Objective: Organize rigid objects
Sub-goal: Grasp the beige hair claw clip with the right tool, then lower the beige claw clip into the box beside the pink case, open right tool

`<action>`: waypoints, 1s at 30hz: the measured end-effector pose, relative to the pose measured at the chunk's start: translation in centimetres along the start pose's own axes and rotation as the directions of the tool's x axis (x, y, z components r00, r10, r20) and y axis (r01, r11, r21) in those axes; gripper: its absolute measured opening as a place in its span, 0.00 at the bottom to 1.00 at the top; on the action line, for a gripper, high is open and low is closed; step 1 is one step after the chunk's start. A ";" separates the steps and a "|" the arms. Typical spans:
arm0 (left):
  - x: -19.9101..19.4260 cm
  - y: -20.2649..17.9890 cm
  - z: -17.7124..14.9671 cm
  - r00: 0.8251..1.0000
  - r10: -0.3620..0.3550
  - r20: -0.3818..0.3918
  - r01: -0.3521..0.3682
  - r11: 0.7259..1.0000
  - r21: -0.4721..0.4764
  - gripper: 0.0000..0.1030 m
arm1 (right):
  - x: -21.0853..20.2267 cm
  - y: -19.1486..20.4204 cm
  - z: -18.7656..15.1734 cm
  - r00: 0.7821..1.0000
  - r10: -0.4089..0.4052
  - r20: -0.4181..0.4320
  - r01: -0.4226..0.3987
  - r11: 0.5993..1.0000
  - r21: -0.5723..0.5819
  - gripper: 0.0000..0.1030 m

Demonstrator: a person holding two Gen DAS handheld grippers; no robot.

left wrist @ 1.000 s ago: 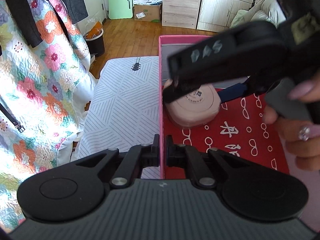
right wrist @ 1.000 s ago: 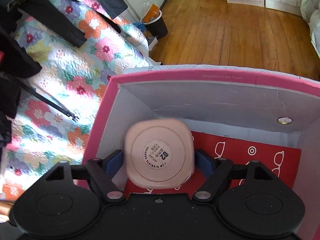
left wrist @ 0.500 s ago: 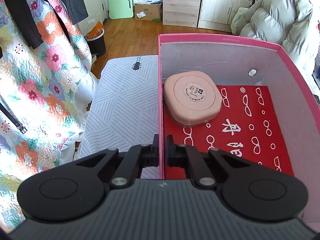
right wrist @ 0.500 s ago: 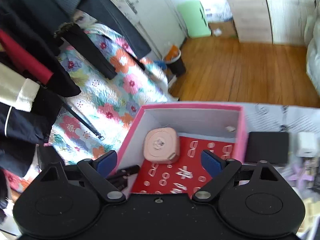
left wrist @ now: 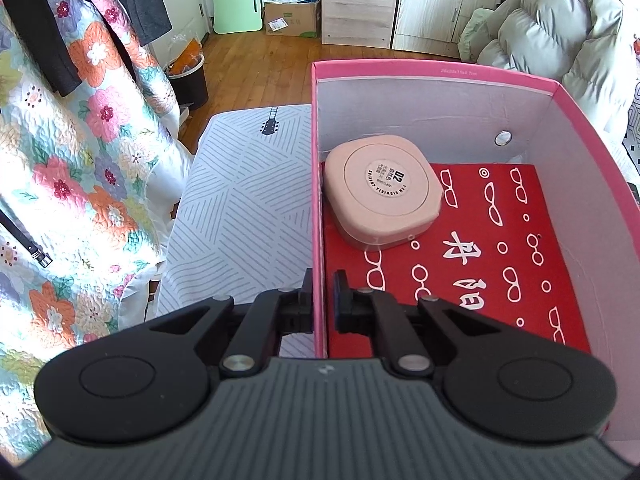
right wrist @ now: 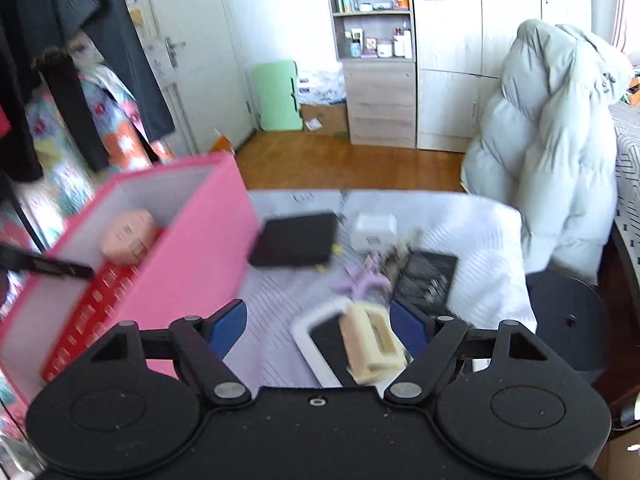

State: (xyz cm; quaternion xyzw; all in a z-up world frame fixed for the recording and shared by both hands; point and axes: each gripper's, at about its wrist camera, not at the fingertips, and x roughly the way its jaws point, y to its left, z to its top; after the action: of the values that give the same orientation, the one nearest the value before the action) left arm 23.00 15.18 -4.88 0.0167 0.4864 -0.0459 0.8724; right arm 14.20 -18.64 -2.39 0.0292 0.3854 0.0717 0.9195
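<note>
A pink box [left wrist: 319, 208] with a red patterned floor stands on the striped bedspread. A beige rounded case [left wrist: 382, 192] lies in its far left corner. My left gripper [left wrist: 322, 304] is shut on the box's left wall. The right wrist view is blurred: the box [right wrist: 192, 256] is at the left with the case [right wrist: 128, 236] inside. My right gripper [right wrist: 319, 322] is open and empty above loose items: a black square case [right wrist: 296, 240], a white charger [right wrist: 374, 232], a purple piece [right wrist: 364, 280], a cream clip [right wrist: 372, 344] on a white-rimmed black slab [right wrist: 320, 336].
A dark textured pouch [right wrist: 428, 276] lies right of the purple piece. A floral quilt [left wrist: 72, 160] hangs at the left. A pale puffer jacket [right wrist: 548, 152] sits at the right. A black round stool [right wrist: 568, 320] stands beside the bed. Wooden floor and cabinets lie beyond.
My right gripper let go of the beige case in the box, drew back and swung right over the loose items. My left gripper kept its hold on the box wall.
</note>
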 end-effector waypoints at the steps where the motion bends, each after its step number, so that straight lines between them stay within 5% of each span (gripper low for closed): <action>1: 0.0 0.0 0.0 1.000 -0.001 0.000 0.001 1.000 -0.001 0.05 | 0.4 -0.2 -0.6 1.000 -0.022 -0.005 0.022 1.000 -0.009 0.76; 17: 0.0 0.2 0.0 1.000 -0.008 -0.002 0.008 1.000 -0.009 0.05 | 4.3 0.5 -2.1 0.975 -0.216 0.061 0.220 0.972 -0.079 0.60; 24: 0.1 0.3 0.1 1.000 -0.004 -0.002 0.004 1.000 -0.005 0.05 | 1.9 3.7 -0.1 0.981 -0.187 0.043 0.191 0.972 -0.138 0.59; 30: 0.1 0.3 0.1 1.000 -0.005 -0.002 0.005 1.000 -0.007 0.05 | -1.6 7.8 3.4 0.997 -0.038 0.062 0.050 0.979 -0.199 0.55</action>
State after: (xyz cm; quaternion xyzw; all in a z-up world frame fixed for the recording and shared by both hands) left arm 23.16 15.44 -4.93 0.0124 0.4875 -0.0462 0.8718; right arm 14.62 -11.17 1.96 -0.0699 0.3503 0.0890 0.9298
